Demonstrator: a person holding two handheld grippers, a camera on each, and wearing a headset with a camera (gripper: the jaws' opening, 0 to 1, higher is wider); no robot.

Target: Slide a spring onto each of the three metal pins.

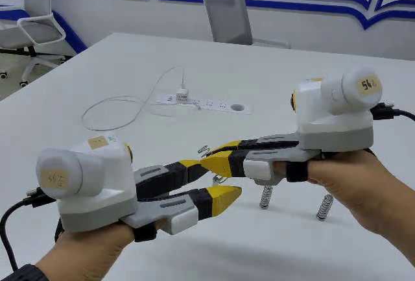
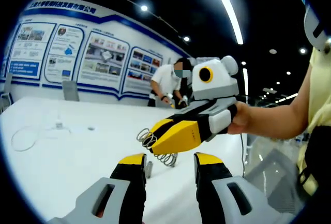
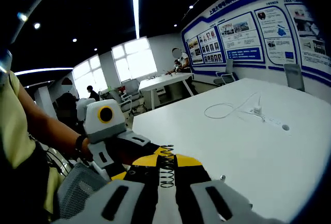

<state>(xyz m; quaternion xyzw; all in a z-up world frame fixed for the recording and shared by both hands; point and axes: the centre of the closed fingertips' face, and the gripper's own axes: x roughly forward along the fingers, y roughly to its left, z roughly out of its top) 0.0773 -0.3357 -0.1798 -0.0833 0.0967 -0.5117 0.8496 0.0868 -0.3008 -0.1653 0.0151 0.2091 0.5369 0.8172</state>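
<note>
Closest to you, your left claw (image 2: 169, 160) had its jaws apart and held nothing. Just past it, your right claw (image 1: 207, 155) squeezed a spring (image 3: 166, 172) tight, up off the table. Farther back, two other springs (image 1: 266, 196) already stood on pins. I think only the last pin was left, so the held spring needed lining up over it.

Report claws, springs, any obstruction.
Right claw shut on spring. Left claw open, empty. Two more springs stand on table. No obstruction seen.
</note>
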